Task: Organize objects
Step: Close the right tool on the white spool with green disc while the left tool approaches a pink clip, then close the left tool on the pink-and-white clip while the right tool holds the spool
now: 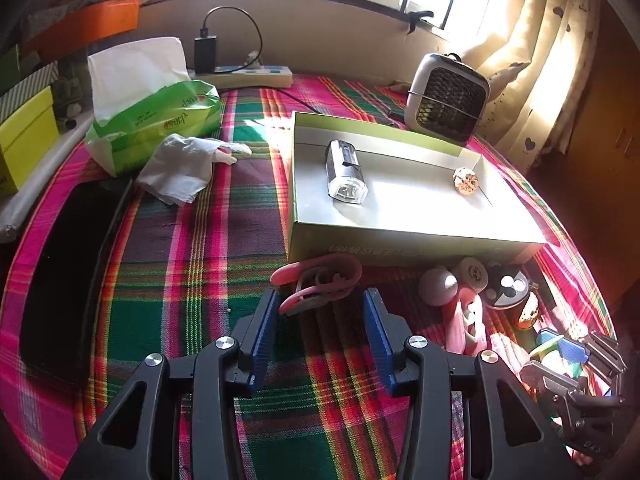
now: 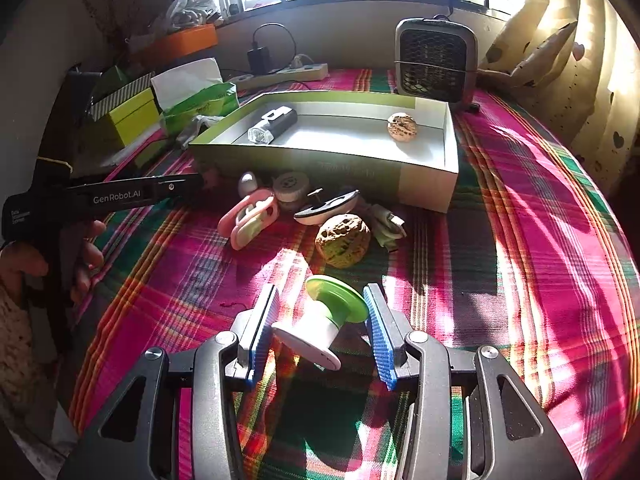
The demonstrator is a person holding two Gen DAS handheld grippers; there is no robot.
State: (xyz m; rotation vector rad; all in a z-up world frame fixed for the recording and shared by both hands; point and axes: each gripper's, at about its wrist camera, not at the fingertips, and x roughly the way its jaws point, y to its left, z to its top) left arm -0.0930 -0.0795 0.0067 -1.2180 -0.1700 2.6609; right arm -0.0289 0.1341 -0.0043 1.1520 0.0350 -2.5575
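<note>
Gripping green-white spool [image 2: 320,322] — right fingers [image 2: 320,320]; left fingers [image 1: 320,312] spread, empty — pink clip [image 1: 320,284] ahead.

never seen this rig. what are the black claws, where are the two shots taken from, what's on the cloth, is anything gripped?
No robot: a person holds a two-finger gripper in each hand, each with a fisheye camera looking along its fingers. So the black arms with blue pads at the bottom of each shot are the gripper itself.

The left wrist view shows the left gripper, jaws apart and empty, reaching toward a pink clip on the plaid cloth. In the right wrist view the right gripper has a green-and-white spool between its pads, which look pressed on it.

The open box holds a small torch and a walnut. In front of it lies a pile of small items, including a second walnut. Behind are a tissue pack and a small fan.
</note>
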